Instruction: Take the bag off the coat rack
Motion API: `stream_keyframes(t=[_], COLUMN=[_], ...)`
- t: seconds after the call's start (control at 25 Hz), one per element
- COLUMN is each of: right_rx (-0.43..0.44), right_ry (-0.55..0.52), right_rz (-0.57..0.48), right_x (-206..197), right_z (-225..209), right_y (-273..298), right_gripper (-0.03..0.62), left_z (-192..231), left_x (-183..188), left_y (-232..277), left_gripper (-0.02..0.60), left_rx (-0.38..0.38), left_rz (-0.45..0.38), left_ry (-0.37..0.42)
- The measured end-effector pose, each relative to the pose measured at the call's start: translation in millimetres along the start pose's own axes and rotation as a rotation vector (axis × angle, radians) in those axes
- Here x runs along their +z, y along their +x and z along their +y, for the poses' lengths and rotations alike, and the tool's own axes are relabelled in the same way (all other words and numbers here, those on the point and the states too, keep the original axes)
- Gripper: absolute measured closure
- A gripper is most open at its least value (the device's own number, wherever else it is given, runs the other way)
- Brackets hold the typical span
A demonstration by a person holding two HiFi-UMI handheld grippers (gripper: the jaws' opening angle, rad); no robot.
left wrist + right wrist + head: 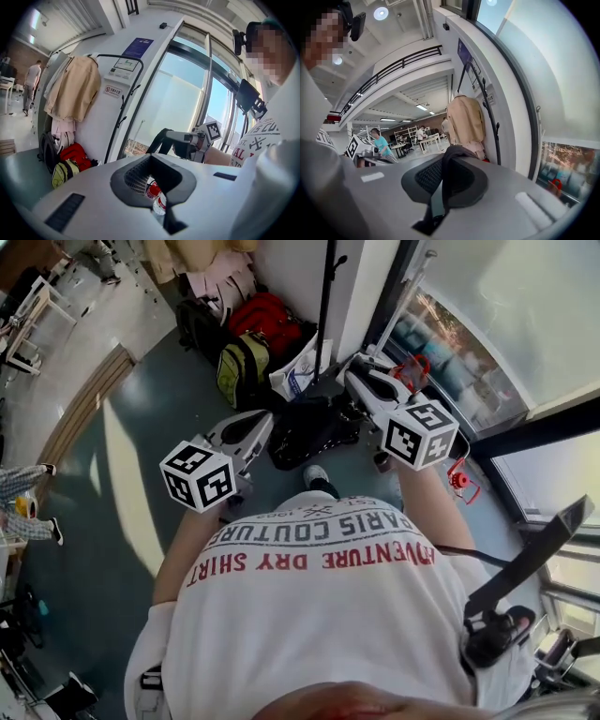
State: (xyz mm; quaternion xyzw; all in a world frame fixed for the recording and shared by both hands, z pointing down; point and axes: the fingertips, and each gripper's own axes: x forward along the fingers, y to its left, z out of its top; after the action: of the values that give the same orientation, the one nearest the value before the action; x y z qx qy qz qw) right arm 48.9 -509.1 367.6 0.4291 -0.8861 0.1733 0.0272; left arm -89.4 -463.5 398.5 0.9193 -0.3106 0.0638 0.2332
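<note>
In the head view a black bag [309,432] hangs low in front of me, close to the foot of the dark coat rack pole [325,306]. My right gripper [361,382] is just right of it and shut on the bag's black strap [447,173], which runs up between its jaws. The left gripper view shows that strap [158,141] drooping from the right gripper [172,136]. My left gripper [255,426] is left of the bag; its jaws stand slightly apart with nothing between them. The coat rack [487,105] still carries a beige coat [464,119].
A red bag [267,320], a yellow-green bag [239,367], a dark backpack [197,324] and a white carrier bag [300,371] lie on the floor by the rack. Glass wall and door frame [469,352] run along the right. People stand at tables [377,140] far off.
</note>
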Motion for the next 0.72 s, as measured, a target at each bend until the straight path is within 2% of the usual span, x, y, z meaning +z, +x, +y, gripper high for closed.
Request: stream_keyframes(t=[0.16,0.32,0.44,0.72], right_rx=[-0.016,-0.015,-0.023,0.035], right_ry=[-0.014,0.026,0.054,0.047], right_rz=[-0.024,-0.05,-0.04,-0.013], right_x=[-7.3,-18.9,-40.9,-97.5], right_z=[49.2,91.5,114.3,173.3], right_y=[-46.7,-89.4,-122.1,-204.0], right_gripper=[0.58,0.58,0.58,0.58], left_z=[-29.3,-45.6,-63.0,-123.0], left_x=[-33.6,-61.8,-79.9,-117.6], left_y=[-44.9,-80.9,-96.8,-105.2], left_gripper=[0.578,0.578,0.578,0.578], left_rx=[-0.022,-0.003,-0.015,-0.039], left_rz=[-0.025,-0.013,-0.003,0.037], left_ry=[-0.033,-0.077,-0.096,-0.07])
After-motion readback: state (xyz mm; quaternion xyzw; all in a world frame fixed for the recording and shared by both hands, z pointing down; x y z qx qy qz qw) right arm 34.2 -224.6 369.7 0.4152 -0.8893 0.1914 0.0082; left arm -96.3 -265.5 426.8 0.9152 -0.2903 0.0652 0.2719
